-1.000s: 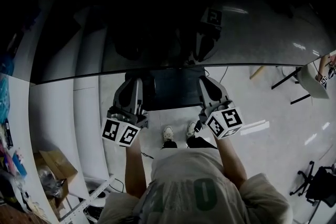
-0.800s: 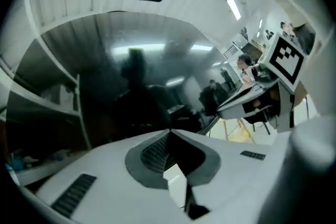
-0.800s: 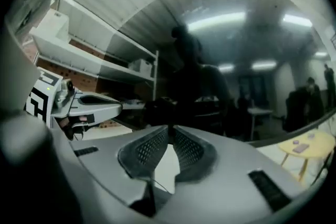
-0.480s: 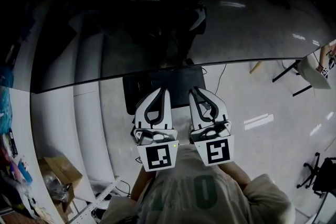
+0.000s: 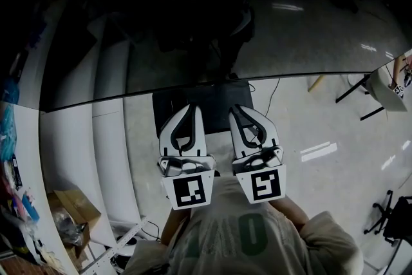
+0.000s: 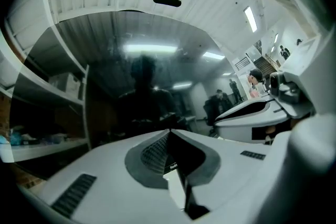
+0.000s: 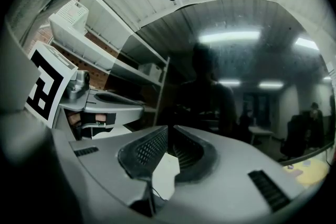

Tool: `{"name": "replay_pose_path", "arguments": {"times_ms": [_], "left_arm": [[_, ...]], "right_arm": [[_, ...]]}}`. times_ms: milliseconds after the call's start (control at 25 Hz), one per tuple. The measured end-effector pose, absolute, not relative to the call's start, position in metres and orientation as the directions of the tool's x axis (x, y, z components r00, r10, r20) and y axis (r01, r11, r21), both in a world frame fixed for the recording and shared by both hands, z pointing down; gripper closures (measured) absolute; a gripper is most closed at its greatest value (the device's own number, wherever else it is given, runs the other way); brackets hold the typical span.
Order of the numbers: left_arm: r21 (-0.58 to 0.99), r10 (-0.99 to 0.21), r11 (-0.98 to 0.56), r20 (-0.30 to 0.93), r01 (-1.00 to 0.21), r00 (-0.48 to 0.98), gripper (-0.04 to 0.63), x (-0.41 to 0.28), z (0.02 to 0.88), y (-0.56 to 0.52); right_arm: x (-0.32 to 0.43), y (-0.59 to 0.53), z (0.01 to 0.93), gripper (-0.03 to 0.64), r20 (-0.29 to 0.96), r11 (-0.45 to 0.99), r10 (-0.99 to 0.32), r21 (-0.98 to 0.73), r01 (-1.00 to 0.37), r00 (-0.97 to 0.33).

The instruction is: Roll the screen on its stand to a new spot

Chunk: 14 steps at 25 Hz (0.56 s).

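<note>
Now we see both tools held side by side close to the person's chest, noses aimed at the screen. The left gripper [image 5: 191, 107] has its jaws pressed fully together with nothing between them; its own view shows the ribbed pads meeting at the tip. The right gripper [image 5: 235, 109] is likewise closed and empty, its tips touching each other. Neither rests on anything.

Just ahead of the tips we find the stand's dark flat base [image 5: 212, 96] on the pale floor [image 5: 309, 119]. Above it is the screen [image 5: 270, 35], a wide glossy black panel. It spans nearly the whole head view and fills both gripper views with reflections of ceiling lights and a standing figure.

At far left runs a white cluttered surface [image 5: 22, 138], with a cardboard box [image 5: 67, 203] beside it. A dark swivel chair [image 5: 389, 225] stands at far right, well apart from the stand.
</note>
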<state>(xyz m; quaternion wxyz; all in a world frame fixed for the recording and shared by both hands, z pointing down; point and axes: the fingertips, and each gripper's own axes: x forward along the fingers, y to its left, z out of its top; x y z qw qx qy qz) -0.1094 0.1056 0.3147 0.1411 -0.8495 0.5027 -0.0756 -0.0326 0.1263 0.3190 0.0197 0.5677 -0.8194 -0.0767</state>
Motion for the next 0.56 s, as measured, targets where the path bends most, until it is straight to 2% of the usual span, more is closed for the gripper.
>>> {"name": "replay_pose_path", "arguments": {"times_ms": [560], "left_arm": [[-0.325,-0.892,-0.425,-0.012,-0.845,0.453,0.581,-0.1189,0.3135,0.1009]], "right_arm": [[-0.0374,0.1182,0.3244,0.574,-0.027,0.378,-0.923,0.137,-0.916,-0.385]]}}
